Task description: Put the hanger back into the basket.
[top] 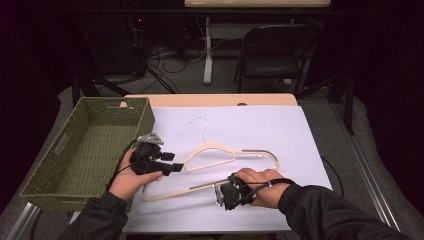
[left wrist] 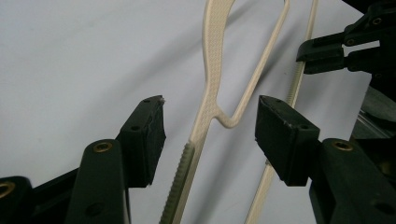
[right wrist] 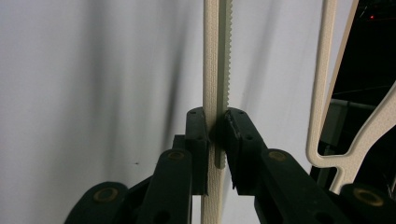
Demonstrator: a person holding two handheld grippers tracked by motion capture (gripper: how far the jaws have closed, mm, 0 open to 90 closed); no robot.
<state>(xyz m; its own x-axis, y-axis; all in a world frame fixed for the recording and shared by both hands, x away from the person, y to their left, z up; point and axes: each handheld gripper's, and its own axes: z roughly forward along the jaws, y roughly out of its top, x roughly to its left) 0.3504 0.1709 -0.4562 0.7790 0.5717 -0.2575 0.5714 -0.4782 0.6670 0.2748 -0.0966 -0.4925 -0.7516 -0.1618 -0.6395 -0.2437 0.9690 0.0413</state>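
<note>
One table (top: 280, 99), wooden edge showing at the far side, covered by one white sheet (top: 280, 135). One folding chair (top: 272, 50) stands beyond it on the floor.

One green woven basket (top: 55, 165), rectangular, with a handle slot in its side wall, sits at the table's left edge, partly off the sheet.

One cream hanger (top: 212, 150) with one metal hook (top: 200, 122) lies flat on the sheet, just right of the basket, hook pointing away from the person. Whether a second hanger lies under it cannot be told from the high view.

Two grippers, one in each hand.

Left gripper (top: 172, 162): held beside the basket's right wall, at the hanger's left shoulder. In the left gripper view its jaws stand apart, released, with the hanger's shoulder bar (left wrist: 205, 102) lying between them and touching neither pad.

Right gripper (top: 218, 191): held near the table's front edge, at the hanger's lower bar. In the right gripper view its jaws are clenched on that bar (right wrist: 212, 70), which has a ribbed grey strip (right wrist: 226, 65) along one side.
</note>
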